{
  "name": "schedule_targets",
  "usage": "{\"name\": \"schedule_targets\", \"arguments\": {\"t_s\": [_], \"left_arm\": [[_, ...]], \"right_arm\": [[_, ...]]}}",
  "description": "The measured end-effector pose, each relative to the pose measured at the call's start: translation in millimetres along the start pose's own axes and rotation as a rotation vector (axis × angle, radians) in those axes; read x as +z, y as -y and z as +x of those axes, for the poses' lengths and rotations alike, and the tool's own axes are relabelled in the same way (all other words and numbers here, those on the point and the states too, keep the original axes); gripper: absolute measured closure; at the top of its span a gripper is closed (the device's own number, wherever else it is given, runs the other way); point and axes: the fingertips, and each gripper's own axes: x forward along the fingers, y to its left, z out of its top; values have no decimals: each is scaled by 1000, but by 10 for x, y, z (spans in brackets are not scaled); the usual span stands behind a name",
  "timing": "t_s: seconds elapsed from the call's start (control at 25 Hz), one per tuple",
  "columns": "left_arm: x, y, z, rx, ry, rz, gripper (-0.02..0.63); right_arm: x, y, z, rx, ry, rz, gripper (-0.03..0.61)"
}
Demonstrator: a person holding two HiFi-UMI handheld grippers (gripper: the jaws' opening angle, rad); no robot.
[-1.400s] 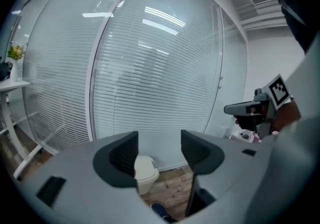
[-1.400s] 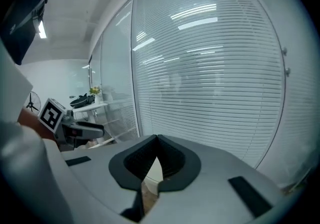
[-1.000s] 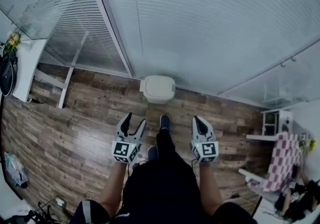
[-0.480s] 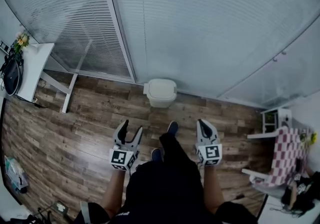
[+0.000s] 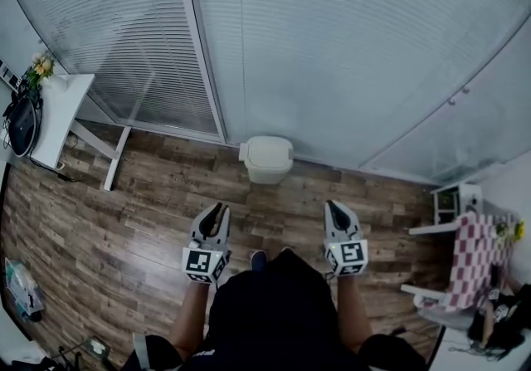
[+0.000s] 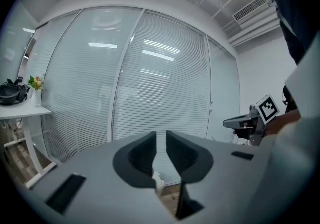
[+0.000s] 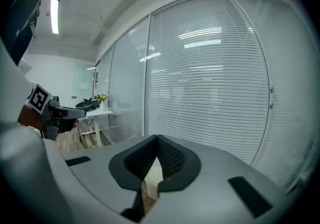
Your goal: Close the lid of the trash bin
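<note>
The glass wall with its lowered blinds [image 5: 332, 54] fills the whole top of the head view; below it the wooden floor [image 5: 124, 195] runs across the frame, with a white table [image 5: 58, 108] at the left edge; the trash bin [image 5: 266, 159] stands on the floor at the centre, right against the foot of the wall, well apart from both claws. Its pale lid looks to lie flat on the body, though from this height I cannot tell whether it is fully seated.

The left claw [image 5: 217, 212], lower left of centre, has just been closing; its jaws now stand with only a narrow slot between them and nothing in it, the bin showing only far beyond. The right claw [image 5: 334, 208], lower right of centre, has its tips pressed together on nothing. Both are held about level, pointing toward the wall, on either side of the person's body.

To my eye the closing step is over or nearly so; if the lid is not quite down, the next move calls for walking up to the bin, lowering one claw over the lid and pressing gently on its top.
</note>
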Motion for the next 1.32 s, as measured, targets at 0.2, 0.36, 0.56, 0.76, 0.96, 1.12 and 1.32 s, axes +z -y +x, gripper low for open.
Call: {"name": "schedule_targets", "arguments": {"t_s": [0.2, 0.36, 0.56, 0.76, 0.96, 1.12, 1.32], "left_arm": [[49, 15, 23, -2, -2, 32, 606], [42, 89, 35, -39, -18, 20, 607], [14, 98, 58, -42, -6, 40, 607], [22, 150, 46, -55, -6, 38, 607], [124, 103, 69, -26, 11, -52, 607], [132, 127, 33, -30, 12, -42, 607], [90, 145, 24, -28, 7, -49, 607]], "right_arm": [[111, -56, -17, 34, 43, -6, 575], [97, -35, -40, 35, 13, -58, 577], [100, -15, -65, 29, -6, -64, 577], [93, -43, -100, 27, -2, -47, 577], [136, -45, -105, 37, 17, -55, 577], [130, -49, -123, 34, 13, -46, 577], [145, -28, -132, 29, 18, -66, 577]]}}
